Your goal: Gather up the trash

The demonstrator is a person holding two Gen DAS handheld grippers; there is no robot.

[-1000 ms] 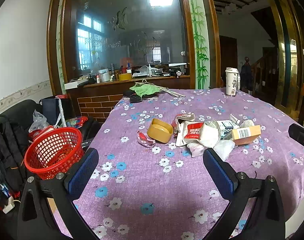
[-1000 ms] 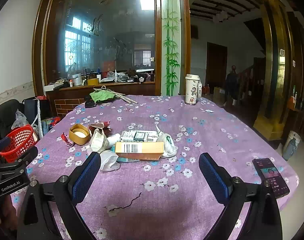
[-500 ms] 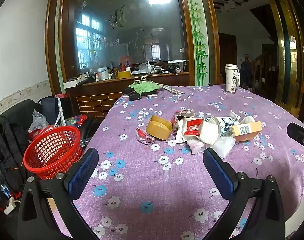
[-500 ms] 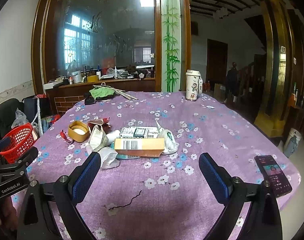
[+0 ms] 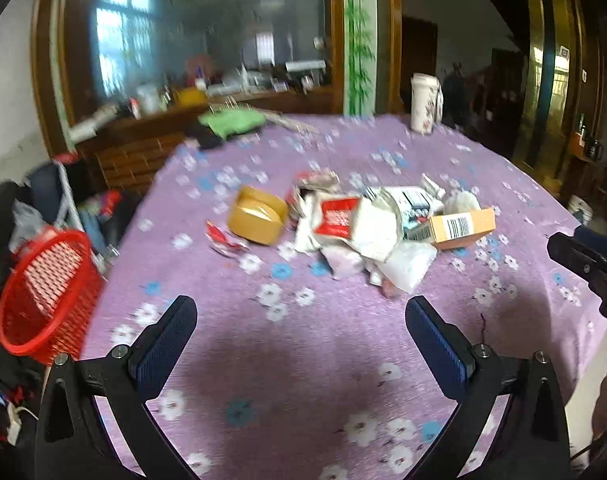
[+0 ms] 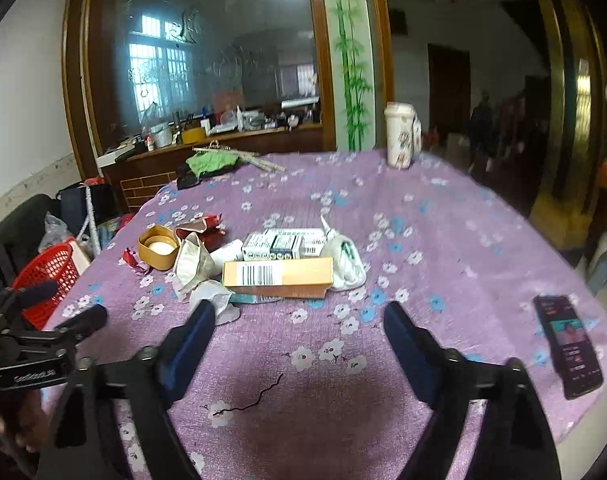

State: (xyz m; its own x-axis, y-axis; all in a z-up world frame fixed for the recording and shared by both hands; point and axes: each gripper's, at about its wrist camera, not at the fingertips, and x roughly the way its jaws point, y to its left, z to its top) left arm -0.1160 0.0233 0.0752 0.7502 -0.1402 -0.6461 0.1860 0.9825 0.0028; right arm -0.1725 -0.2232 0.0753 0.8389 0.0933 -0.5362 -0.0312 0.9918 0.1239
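Observation:
A heap of trash lies mid-table on the purple flowered cloth (image 5: pixel 303 360): a yellow round lid (image 5: pixel 257 216) (image 6: pixel 158 248), a red wrapper (image 5: pixel 223 240), a red-and-white packet (image 5: pixel 337 216), crumpled white paper (image 5: pixel 377 232), a white printed box (image 6: pixel 283 244), an orange barcode box (image 5: pixel 461 227) (image 6: pixel 277 274) and a white bag (image 6: pixel 345 260). A red basket (image 5: pixel 43 292) (image 6: pixel 47 276) stands off the table's left edge. My left gripper (image 5: pixel 301 328) is open and empty, short of the heap. My right gripper (image 6: pixel 299 320) is open and empty, just before the orange box.
A phone (image 6: pixel 567 344) lies at the table's right edge. A white tumbler (image 6: pixel 399 140) and green cloth (image 6: pixel 209 162) sit at the far side. A dark thread (image 6: pixel 255 400) lies near me. Bags clutter the floor by the basket.
Both grippers have moved forward and down toward the heap, which now looks larger. The left view is blurred from motion. Both stay open.

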